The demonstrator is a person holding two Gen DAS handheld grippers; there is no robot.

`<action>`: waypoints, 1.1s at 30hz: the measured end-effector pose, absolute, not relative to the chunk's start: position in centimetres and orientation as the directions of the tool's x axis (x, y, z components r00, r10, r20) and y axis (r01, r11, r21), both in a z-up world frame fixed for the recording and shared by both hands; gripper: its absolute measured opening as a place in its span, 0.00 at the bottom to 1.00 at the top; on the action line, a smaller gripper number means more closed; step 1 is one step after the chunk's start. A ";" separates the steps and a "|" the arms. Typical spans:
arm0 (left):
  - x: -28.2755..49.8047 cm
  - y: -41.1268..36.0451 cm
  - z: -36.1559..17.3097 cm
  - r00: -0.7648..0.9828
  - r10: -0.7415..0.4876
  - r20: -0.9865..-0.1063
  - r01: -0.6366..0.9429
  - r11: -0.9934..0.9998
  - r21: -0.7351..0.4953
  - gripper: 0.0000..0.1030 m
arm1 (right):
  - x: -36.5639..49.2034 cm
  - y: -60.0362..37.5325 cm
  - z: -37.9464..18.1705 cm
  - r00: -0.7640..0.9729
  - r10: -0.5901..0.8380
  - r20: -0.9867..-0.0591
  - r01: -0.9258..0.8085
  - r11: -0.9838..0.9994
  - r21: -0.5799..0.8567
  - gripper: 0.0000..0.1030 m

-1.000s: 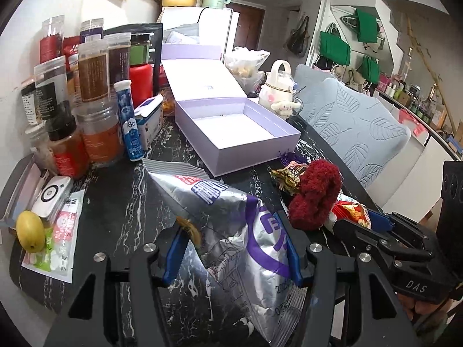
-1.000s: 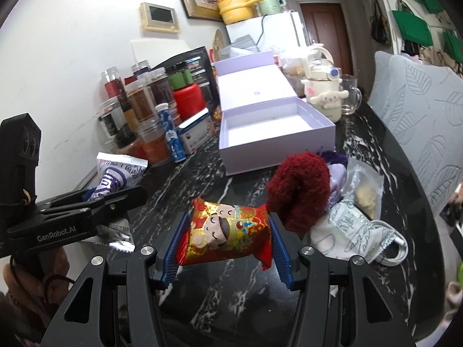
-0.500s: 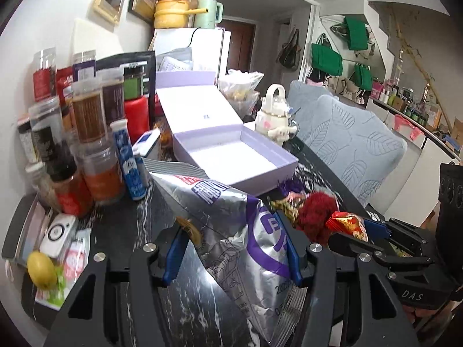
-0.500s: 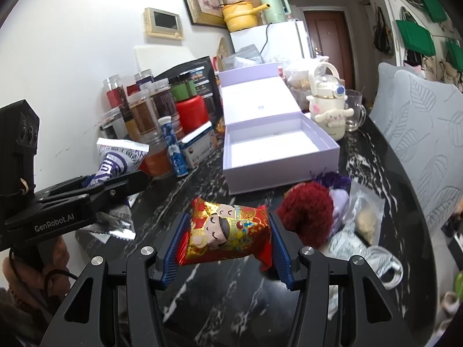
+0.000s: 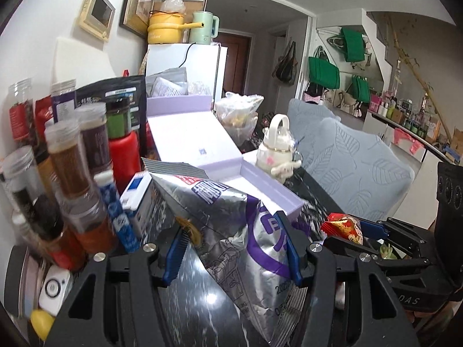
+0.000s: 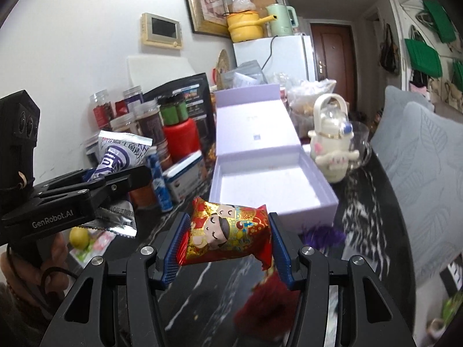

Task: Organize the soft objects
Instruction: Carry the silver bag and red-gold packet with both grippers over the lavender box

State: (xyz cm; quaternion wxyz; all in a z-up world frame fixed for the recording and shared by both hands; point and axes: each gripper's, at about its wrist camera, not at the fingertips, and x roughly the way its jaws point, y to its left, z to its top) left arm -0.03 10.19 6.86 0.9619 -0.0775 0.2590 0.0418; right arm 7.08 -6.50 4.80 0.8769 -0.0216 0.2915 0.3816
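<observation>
**Two packets held aloft ahead of the open lilac box**

The left tongs (image 5: 231,248) were clamped on a silver snack bag (image 5: 228,231), gripped across its middle so that the crimped top stood up ahead of the fingers and the lower end hung down behind them. The right tongs (image 6: 224,241) pinched a red and gold packet (image 6: 228,234) by its two short ends, which kept its printed face flat and level. Both packets were clear of the tabletop (image 6: 364,202), seemingly so they could be carried without dragging through the clutter.

Straight ahead of the right tongs, and ahead and slightly right of the left tongs, the lilac box (image 6: 272,185) sat with its lid propped back and its white floor bare. That made it the likely destination for both.

Jars and bottles (image 5: 72,173) crowded the space left of the left tongs. A dark red fluffy item (image 6: 269,306) lay blurred below the right tongs, apparently yet to be gathered.
</observation>
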 end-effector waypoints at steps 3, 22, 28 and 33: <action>1.6 10.7 7.6 0.871 0.042 -0.489 -0.117 0.985 -0.125 0.55 | 8.7 -6.0 5.7 0.547 0.653 -0.524 -0.681 0.711 0.176 0.52; 12.9 14.1 9.4 0.886 0.032 -0.463 -0.095 0.989 -0.114 0.55 | 19.1 -1.9 8.5 0.561 0.615 -0.554 -0.683 0.722 0.111 0.53; 16.8 14.9 9.4 0.879 0.051 -0.473 -0.109 0.990 -0.094 0.55 | 22.7 -0.7 8.7 0.580 0.582 -0.570 -0.666 0.742 0.081 0.53; 19.8 15.6 9.2 0.867 0.073 -0.492 -0.117 0.991 -0.060 0.55 | 25.2 0.3 8.1 0.587 0.562 -0.583 -0.649 0.757 0.075 0.54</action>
